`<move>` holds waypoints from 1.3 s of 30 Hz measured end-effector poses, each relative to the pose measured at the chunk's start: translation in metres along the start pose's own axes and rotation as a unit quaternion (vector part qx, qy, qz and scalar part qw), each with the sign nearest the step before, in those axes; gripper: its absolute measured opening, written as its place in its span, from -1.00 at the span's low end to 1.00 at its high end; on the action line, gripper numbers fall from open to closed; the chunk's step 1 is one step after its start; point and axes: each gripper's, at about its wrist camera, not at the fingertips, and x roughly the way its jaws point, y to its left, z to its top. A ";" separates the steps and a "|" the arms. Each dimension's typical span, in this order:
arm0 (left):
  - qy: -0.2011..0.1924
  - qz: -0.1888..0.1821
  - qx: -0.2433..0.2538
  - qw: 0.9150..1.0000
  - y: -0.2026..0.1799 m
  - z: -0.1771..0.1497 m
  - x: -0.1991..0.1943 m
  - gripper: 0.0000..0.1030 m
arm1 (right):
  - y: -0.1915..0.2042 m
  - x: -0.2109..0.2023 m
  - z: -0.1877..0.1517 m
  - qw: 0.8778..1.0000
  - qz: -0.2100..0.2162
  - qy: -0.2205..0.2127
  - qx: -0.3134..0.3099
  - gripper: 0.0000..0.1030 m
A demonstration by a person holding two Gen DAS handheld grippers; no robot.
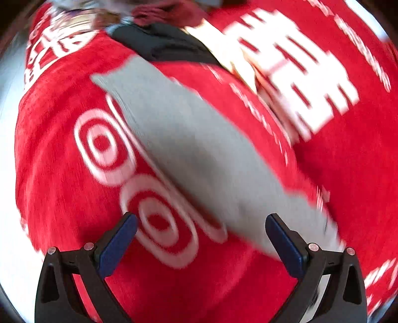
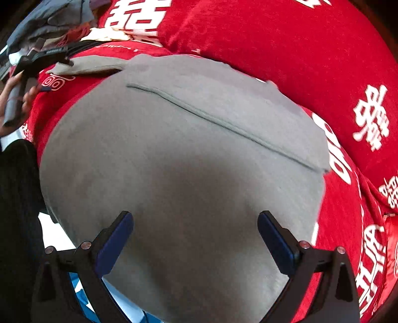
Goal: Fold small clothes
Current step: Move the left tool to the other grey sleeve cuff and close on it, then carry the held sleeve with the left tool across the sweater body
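**One grey garment, two grippers apart**

A single grey garment (image 2: 174, 161) lies flat on the red cloth (image 2: 286, 49), one seam running across it. At the far left edge, a pile of clothes (image 2: 49, 20) sits beyond a person's hand (image 2: 15, 99). The left gripper (image 1: 201, 221) hovers over the blurred garment's edge, its two blue pads wide apart, nothing between them. The right gripper (image 2: 195, 218) hangs over the garment's middle, likewise spread wide and empty.

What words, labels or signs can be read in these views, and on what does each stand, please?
"囍", large white sign, printed repeatedly on the red cloth.
Small white lettering on that cloth beside the grey garment: too small to read.
Label on the left claw: too small to read.
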 end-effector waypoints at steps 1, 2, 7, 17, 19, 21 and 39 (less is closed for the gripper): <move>-0.005 -0.003 -0.008 1.000 0.005 0.007 0.000 1.00 | 0.004 -0.001 0.003 1.000 0.001 -0.001 -0.007 0.94; -0.013 -0.003 -0.016 1.000 0.012 0.020 0.003 1.00 | 0.009 -0.002 0.009 1.000 0.000 -0.003 -0.016 0.94; -0.033 -0.015 -0.024 0.999 0.026 0.067 0.024 1.00 | 0.026 -0.001 0.023 1.000 0.000 -0.003 -0.029 0.94; -0.062 -0.047 -0.036 0.996 0.051 0.082 0.022 -0.13 | 0.003 0.027 0.116 0.999 -0.003 -0.030 0.015 0.94; -0.058 -0.071 -0.063 0.994 0.069 0.085 0.023 -0.60 | -0.007 0.036 0.139 0.998 -0.002 -0.036 0.042 0.94; -0.052 -0.085 -0.073 0.992 0.082 0.086 0.026 -0.81 | -0.016 0.046 0.160 0.997 0.003 -0.040 0.073 0.94; -0.033 -0.140 -0.115 0.983 0.095 0.108 0.045 -0.83 | -0.037 0.168 0.264 0.981 -0.031 0.035 0.190 0.95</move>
